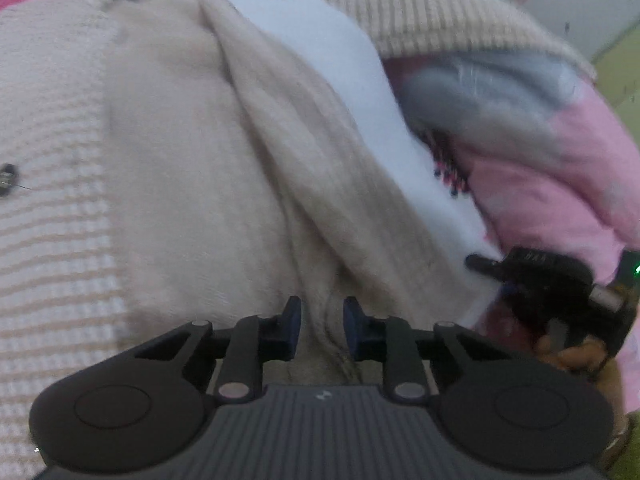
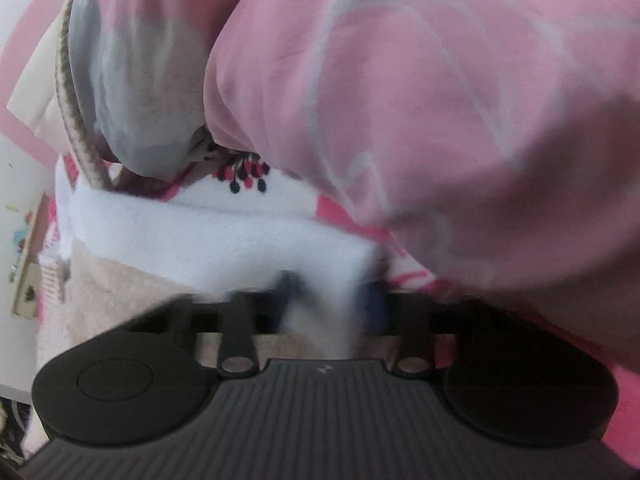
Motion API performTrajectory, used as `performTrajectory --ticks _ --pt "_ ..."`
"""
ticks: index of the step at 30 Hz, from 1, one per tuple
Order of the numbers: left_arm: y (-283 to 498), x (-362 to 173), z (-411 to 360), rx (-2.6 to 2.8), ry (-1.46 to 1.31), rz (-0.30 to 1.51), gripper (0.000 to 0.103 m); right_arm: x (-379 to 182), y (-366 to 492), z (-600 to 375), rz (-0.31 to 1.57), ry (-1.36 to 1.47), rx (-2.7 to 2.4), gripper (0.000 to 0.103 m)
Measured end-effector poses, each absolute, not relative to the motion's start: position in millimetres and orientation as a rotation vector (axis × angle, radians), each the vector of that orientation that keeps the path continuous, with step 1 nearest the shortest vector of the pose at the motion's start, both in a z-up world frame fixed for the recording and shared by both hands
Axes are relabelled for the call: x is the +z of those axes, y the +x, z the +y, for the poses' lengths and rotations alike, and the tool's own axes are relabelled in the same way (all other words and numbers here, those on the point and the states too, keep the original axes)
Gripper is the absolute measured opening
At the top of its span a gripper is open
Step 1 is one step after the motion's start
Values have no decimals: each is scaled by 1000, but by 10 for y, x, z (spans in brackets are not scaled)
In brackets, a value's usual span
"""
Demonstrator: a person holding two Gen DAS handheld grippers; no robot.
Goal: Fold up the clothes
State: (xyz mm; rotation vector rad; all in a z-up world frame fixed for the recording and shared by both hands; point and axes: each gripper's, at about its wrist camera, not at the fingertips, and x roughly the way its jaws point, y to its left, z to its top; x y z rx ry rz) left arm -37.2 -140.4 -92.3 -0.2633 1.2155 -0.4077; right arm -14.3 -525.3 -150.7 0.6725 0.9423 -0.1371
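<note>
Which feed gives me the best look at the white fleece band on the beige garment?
The left wrist view: the white band runs sharp along the beige garment. The right wrist view shows it nearer but blurred, bunched between the right gripper fingers.

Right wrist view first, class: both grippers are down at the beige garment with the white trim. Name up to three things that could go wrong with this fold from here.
1. The right gripper has white trim between its blurred jaws; a thin edge bite could slip out.
2. The left gripper straddles a ridge of the beige garment, so it may pinch a bunched crease into the fold.
3. The pink clothing heaped close by could get dragged along.
</note>
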Motion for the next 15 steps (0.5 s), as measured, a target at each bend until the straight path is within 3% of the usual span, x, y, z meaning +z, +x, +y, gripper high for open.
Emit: performTrajectory --ticks 1,6,8,10,15 --pt "-371 -973 -1468 -405 -252 1245 21 -1492 -146 -5249 937 683 -117 8" --pt "-393 -1146 -1482 -384 -354 1292 22 -963 -148 -5341 842 622 12 6" --pt "-448 -1100 -1358 -371 -430 1287 26 -739 -122 -5304 801 574 89 6" --pt "-561 -997 -1173 -352 -492 1266 33 -488 -102 -5270 765 522 168 6" --pt "-1061 -709 -279 -214 -675 1193 36 193 -39 -4815 652 342 528 6"
